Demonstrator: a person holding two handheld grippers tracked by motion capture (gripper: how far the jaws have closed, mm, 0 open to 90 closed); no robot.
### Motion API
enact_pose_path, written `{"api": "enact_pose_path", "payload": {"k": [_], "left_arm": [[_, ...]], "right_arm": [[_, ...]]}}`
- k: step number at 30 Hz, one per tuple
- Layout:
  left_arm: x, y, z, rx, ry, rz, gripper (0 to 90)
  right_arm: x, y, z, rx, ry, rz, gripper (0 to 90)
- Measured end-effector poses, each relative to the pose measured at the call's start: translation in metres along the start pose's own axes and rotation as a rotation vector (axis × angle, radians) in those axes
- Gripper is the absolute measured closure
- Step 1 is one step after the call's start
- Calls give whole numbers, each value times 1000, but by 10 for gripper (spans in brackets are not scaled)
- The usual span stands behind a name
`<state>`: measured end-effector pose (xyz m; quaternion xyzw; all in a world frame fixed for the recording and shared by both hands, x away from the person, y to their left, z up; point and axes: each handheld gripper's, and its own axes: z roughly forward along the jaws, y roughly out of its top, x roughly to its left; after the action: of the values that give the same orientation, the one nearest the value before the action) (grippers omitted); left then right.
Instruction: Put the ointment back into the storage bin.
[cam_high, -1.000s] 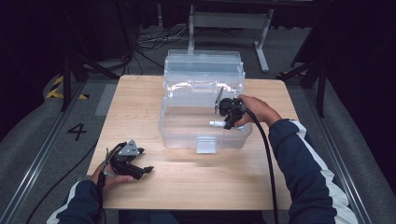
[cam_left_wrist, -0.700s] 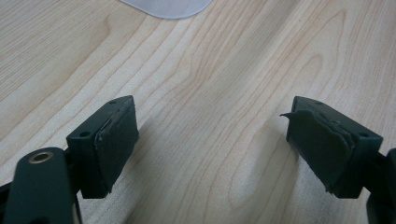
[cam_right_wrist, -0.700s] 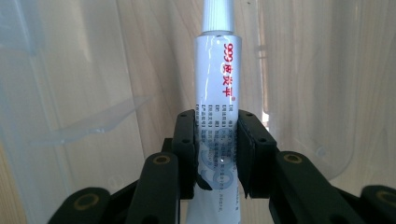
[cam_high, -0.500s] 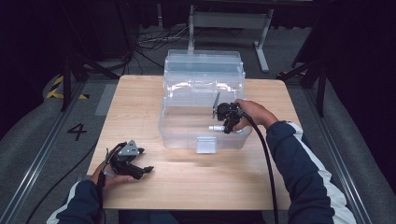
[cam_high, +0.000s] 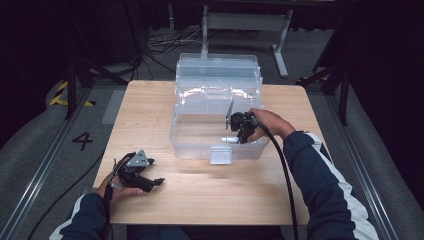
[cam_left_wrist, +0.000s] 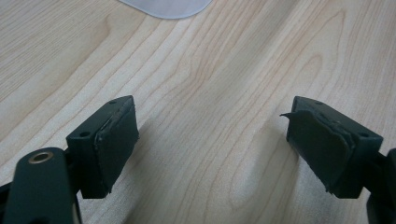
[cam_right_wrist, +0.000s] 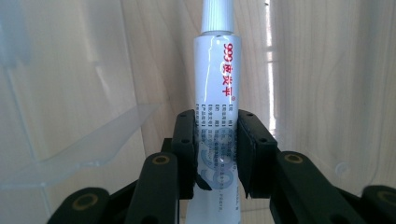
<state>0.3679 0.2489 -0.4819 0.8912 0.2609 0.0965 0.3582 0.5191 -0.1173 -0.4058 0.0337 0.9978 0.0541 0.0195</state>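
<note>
Right now my right gripper (cam_right_wrist: 215, 149) is clamped on a white squeeze tube with red and black print (cam_right_wrist: 217, 112), which juts straight out past its jaw tips over the clear plastic storage box (cam_high: 200, 135). My left gripper (cam_left_wrist: 212, 140) rests well away from it on the light wooden table (cam_left_wrist: 210, 70), its jaws spread apart with nothing between them.

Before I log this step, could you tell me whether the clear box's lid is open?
Open: the clear box has its lid swung back behind it.
</note>
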Motion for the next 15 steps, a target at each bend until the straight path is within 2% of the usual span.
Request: {"api": "enact_pose_path", "payload": {"k": [6, 15], "left_arm": [[0, 0, 0, 0, 0, 0, 168], [0, 0, 0, 0, 0, 0, 168]], "right_arm": [[1, -1, 0, -7, 4, 4, 701], [2, -6, -9, -34, -23, 13, 680]]}}
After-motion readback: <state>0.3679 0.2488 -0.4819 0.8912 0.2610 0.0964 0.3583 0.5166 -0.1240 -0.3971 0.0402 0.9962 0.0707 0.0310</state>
